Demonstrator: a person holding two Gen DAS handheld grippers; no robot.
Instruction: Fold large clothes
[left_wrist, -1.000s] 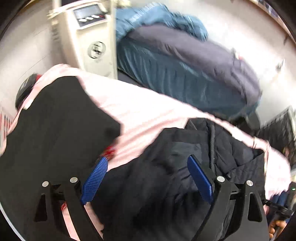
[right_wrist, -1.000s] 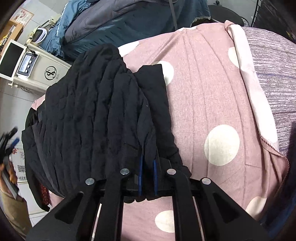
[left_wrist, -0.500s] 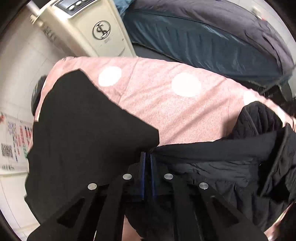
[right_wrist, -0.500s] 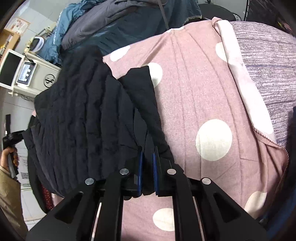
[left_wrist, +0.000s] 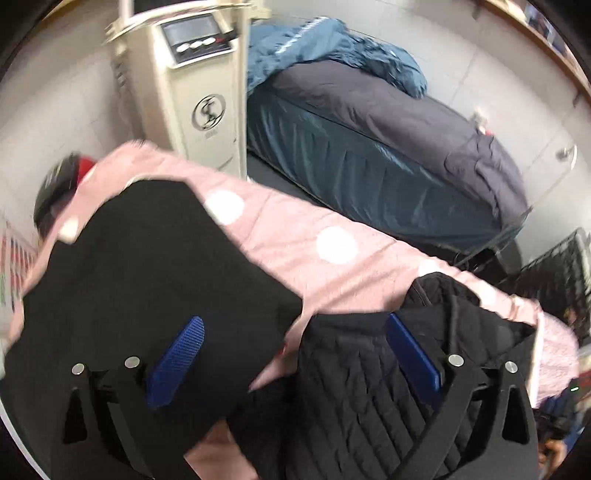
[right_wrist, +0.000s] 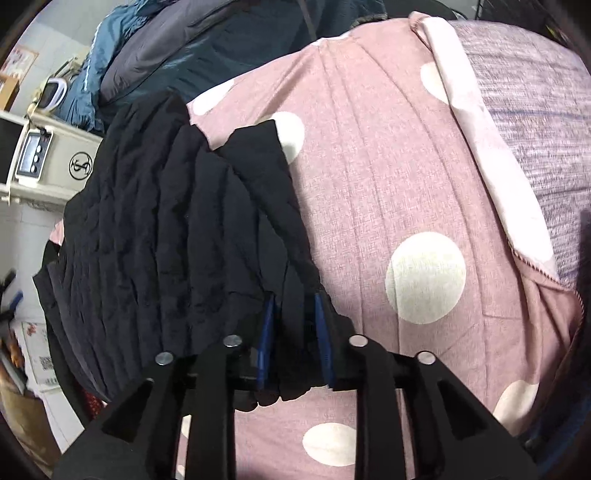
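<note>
Bedroom around a spotted pink sheet

The pink sheet (right_wrist: 388, 177) carries white dots; a grey knit blanket (right_wrist: 535, 122) lies at its far side. Beyond stand a cream machine (left_wrist: 199, 92) with a small screen, and a bed (left_wrist: 388, 147) under dark and blue covers.

- A jacket (right_wrist: 177, 229) lies on a spotted bedsheet (right_wrist: 388, 166), spread from the centre toward 9 o'clock in the right wrist view.
- At 1 o'clock, a blanket (right_wrist: 535, 110) lies on the sheet's far side.
- Behind the sheet, at 12 o'clock in the left wrist view, stands a machine (left_wrist: 199, 92); a bed (left_wrist: 369, 147) lies at 1 o'clock, right of it.
</note>
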